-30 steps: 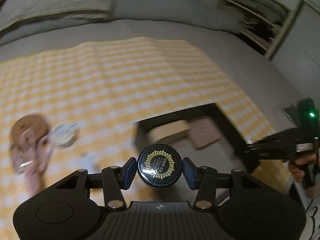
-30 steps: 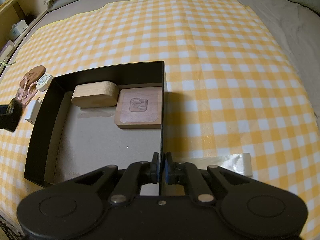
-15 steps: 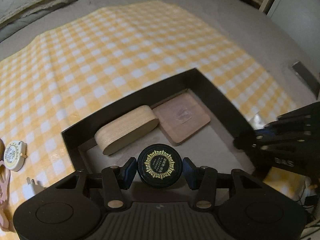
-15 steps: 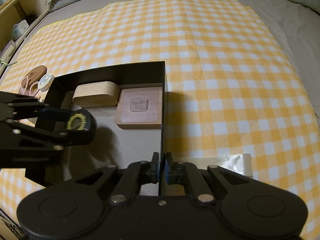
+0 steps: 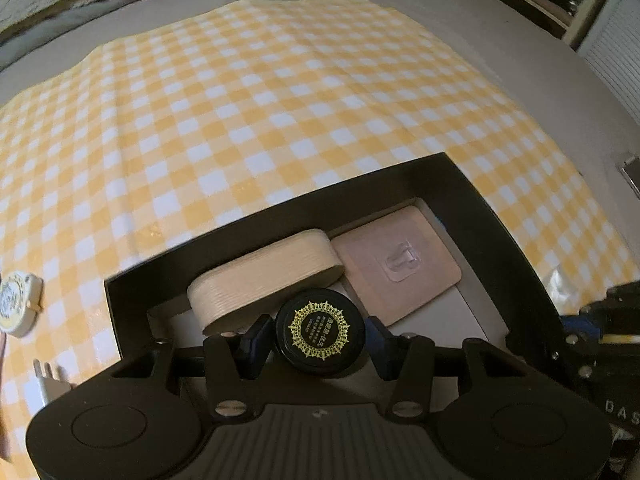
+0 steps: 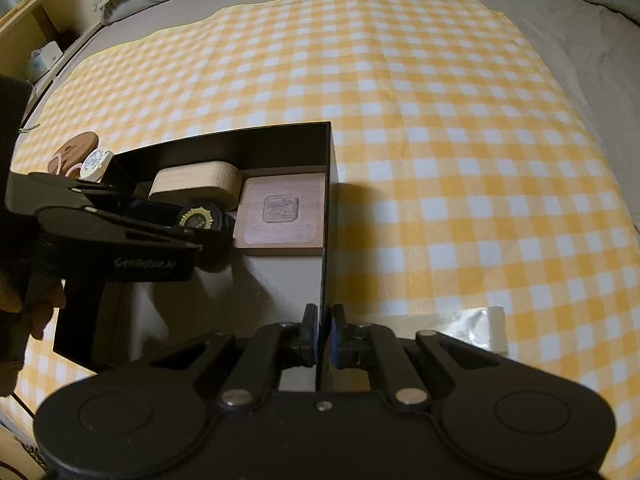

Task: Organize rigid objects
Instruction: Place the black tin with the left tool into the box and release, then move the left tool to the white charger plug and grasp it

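Observation:
My left gripper (image 5: 320, 334) is shut on a round black jar with a gold emblem (image 5: 320, 330), holding it low inside the black box (image 5: 500, 216). That jar (image 6: 198, 216) hangs just in front of a pale wooden oval case (image 6: 196, 182) and left of a square brown wooden pad (image 6: 282, 214), both lying against the box's far wall. In the left wrist view the oval case (image 5: 264, 280) and the pad (image 5: 396, 264) lie right behind the jar. My right gripper (image 6: 324, 332) is shut on the box's right wall (image 6: 326, 240) near its front corner.
The box sits on a yellow checked cloth (image 6: 440, 120) spread over a grey bed. Left of the box lie a small round white clock (image 5: 12, 300), a white plug adapter (image 5: 48, 380), and pink scissors (image 6: 60, 162) on a brown disc. A clear plastic strip (image 6: 476, 324) lies right of the box.
My left gripper carried the jar from left of the box over its wall and down inside, close to the oval case. The right gripper kept still on the wall.

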{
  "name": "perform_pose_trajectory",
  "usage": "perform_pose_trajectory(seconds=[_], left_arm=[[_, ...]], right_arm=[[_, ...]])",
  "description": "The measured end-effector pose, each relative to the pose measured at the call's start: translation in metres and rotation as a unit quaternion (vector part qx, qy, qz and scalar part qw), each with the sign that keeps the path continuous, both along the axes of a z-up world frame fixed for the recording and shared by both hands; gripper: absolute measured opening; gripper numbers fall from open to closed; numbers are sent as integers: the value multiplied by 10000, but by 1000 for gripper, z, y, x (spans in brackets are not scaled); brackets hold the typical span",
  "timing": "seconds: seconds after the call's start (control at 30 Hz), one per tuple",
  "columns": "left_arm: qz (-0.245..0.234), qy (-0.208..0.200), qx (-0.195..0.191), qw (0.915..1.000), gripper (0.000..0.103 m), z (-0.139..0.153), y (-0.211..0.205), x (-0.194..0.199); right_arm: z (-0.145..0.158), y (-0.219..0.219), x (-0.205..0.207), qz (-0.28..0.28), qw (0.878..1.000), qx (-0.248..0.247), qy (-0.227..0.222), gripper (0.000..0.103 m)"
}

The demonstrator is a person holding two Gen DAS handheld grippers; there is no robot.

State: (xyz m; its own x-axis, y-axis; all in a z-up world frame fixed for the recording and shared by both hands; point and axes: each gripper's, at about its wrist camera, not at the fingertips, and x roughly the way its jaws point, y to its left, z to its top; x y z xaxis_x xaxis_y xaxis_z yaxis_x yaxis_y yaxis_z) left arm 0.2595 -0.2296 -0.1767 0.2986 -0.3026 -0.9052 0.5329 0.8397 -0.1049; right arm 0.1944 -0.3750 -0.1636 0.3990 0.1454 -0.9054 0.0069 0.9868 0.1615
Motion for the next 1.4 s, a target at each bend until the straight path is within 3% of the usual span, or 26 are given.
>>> perform_pose_trajectory(seconds=[0.33,0.5,0.9,1.13,1.4], left_arm=[[33,-36,-12,10000,57,-2,-1,2],[-33,-37,-193,9998,77,8,0,-6],[-199,-669,-574,9959,100,60,25,-39],[-28,-1168,-806,9899,103,91,62,-52],[496,-1572,-1015,9811,103,111,117,-57]], right_arm=[[0,0,-1,0,10000,20,-13,7],[0,0,-1,-7,10000,25,-16,7],[0,2,-1,-20,10000,24,-11,7],[1,2,0,3,10000,-31,-13,7],[0,3,1,34,10000,-70,-16,7]])
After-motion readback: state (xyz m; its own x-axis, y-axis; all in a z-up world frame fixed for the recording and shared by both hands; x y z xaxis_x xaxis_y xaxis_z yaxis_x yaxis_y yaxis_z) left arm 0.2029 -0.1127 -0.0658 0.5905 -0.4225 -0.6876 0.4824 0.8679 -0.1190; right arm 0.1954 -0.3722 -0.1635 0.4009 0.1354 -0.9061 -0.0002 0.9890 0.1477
